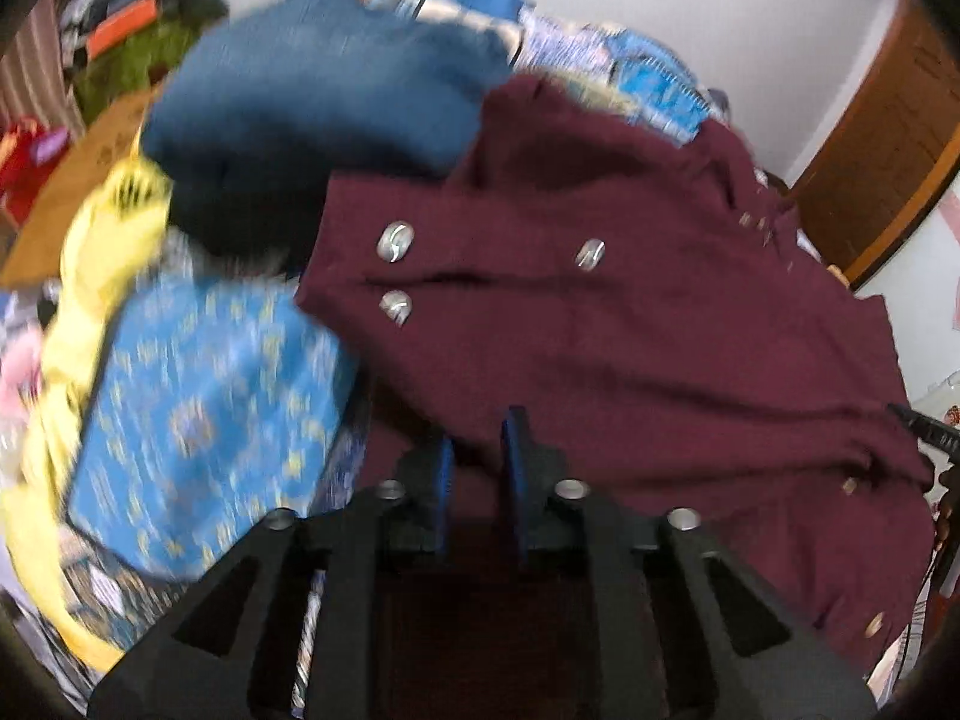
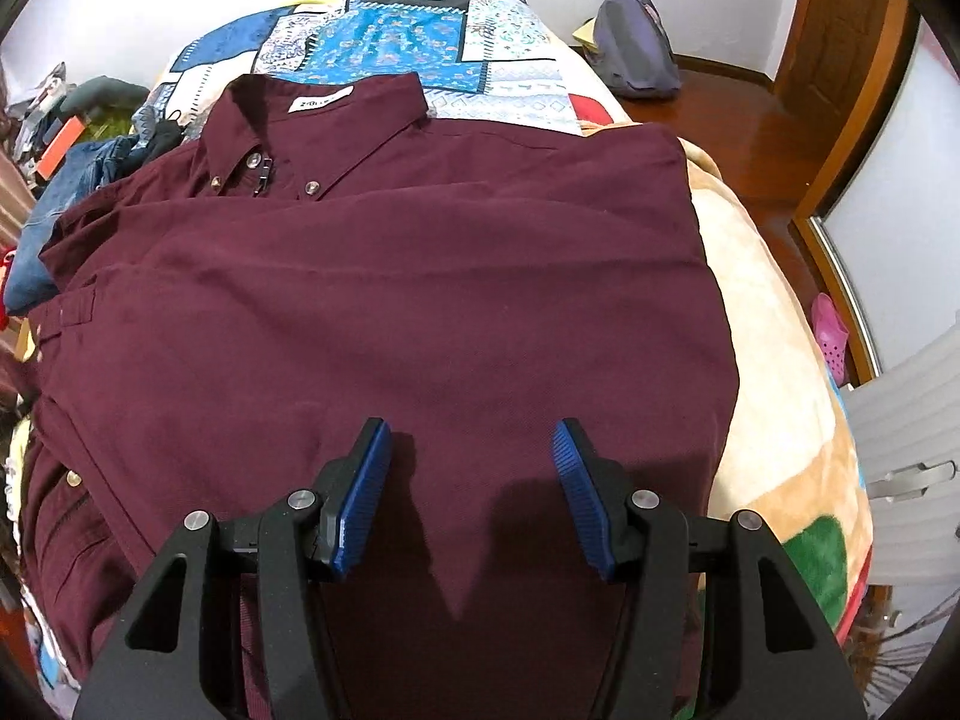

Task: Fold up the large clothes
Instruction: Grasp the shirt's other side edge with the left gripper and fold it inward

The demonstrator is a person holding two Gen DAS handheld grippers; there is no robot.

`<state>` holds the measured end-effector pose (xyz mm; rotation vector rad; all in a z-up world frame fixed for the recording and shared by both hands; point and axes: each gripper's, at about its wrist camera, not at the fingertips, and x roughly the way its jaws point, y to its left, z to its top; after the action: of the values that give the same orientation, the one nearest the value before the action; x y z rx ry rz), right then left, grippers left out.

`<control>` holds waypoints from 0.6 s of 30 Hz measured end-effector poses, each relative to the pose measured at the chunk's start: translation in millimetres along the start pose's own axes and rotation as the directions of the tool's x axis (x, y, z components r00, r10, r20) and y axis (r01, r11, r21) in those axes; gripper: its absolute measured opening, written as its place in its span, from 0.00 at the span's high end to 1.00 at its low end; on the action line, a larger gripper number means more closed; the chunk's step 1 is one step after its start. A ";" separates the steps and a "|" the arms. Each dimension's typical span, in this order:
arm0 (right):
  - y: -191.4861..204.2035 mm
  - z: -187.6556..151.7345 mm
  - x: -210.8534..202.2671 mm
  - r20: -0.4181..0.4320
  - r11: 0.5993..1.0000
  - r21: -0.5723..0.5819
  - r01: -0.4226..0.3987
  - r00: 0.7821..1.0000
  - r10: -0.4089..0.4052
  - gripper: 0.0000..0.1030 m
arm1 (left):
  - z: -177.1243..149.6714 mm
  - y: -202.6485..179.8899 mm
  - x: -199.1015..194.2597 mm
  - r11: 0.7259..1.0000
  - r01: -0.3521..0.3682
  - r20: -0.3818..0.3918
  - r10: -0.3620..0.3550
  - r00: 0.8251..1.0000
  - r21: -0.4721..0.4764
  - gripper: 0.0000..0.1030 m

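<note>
The right tongs [image 2: 472, 498] hang wide open just above the maroon shirt [image 2: 384, 312], their blue pads [image 2: 359, 498] well apart and gripping nothing; their shadow falls on the cloth between them. The left tongs [image 1: 480, 480] are nearly closed, with a narrow gap between the pads [image 1: 515, 468]. They sit at the near edge of the shirt [image 1: 600, 330], and dark maroon cloth fills the space under and between the fingers, but the blur makes it impossible to tell whether a fold is actually pinched.

The shirt lies spread on the bed, collar away from the right camera, its front smoothed flat and one side folded in over the body. In the left view, silver buttons [image 1: 395, 240] show on a folded part of it. Beside it on the left lie a blue patterned cloth [image 1: 204, 420] and a yellow garment [image 1: 114, 228], both smeared by motion.

Farther on, the collar [image 2: 318, 114] shows a white label [image 2: 318, 101] and small buttons. A pair of blue jeans [image 1: 312, 84] is heaped just past the shirt's left edge. Beyond the collar, the patchwork quilt [image 2: 420, 30] covers the bed, and a beige blanket [image 2: 762, 324] shows along the right side. A grey bag [image 2: 636, 48] rests on the wooden floor [image 2: 738, 120] near the white wall.
</note>
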<state>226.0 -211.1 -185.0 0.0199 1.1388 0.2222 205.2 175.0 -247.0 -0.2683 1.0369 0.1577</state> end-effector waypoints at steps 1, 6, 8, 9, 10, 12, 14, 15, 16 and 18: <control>0.3 -0.1 0.0 0.000 1.000 0.001 0.003 1.000 -0.003 0.49 | -6.4 4.8 4.1 0.999 -0.047 -0.017 0.047 0.999 -0.011 0.46; 3.3 -1.5 -4.9 0.004 1.000 0.006 0.015 1.000 -0.015 0.49 | -24.7 28.1 1.3 0.996 -0.064 -0.035 0.062 0.997 -0.063 0.33; 3.8 -2.3 -10.8 0.010 1.000 0.001 0.021 1.000 -0.021 0.49 | -26.7 36.2 -3.1 0.995 -0.049 -0.040 0.046 0.998 -0.086 0.33; 4.5 -2.1 -13.3 0.014 1.000 0.000 0.023 1.000 -0.023 0.49 | -27.1 39.5 -6.0 0.995 -0.045 -0.040 0.041 0.998 -0.093 0.33; 4.9 -2.9 -19.3 0.026 1.000 -0.005 0.030 0.999 -0.030 0.49 | -26.5 41.9 -9.7 0.994 -0.045 -0.037 0.042 0.998 -0.096 0.33; 6.5 -4.3 -31.3 0.053 0.999 -0.016 0.049 0.997 -0.048 0.49 | -22.8 45.8 -20.1 0.994 -0.061 -0.019 0.060 0.998 -0.088 0.33; 9.3 -5.1 -45.6 0.087 0.997 -0.033 0.074 0.994 -0.071 0.49 | -18.8 47.0 -30.2 0.995 -0.064 -0.001 0.064 0.998 -0.080 0.33; 10.5 -5.9 -53.7 0.108 0.995 -0.040 0.088 0.991 -0.083 0.49 | -16.8 45.8 -36.3 0.995 -0.058 0.011 0.059 0.998 -0.077 0.33; 11.7 -6.9 -62.5 0.129 0.994 -0.048 0.102 0.987 -0.095 0.49 | -14.1 46.4 -40.8 0.996 -0.054 0.019 0.055 0.998 -0.075 0.33; 13.5 -9.9 -77.6 0.166 0.991 -0.058 0.123 0.980 -0.112 0.49 | -8.8 44.7 -51.8 0.997 -0.042 0.043 0.045 0.998 -0.063 0.33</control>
<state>183.9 -213.3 -117.8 -0.0883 0.9662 0.1510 160.6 215.0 -212.8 -0.2975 0.9951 0.2351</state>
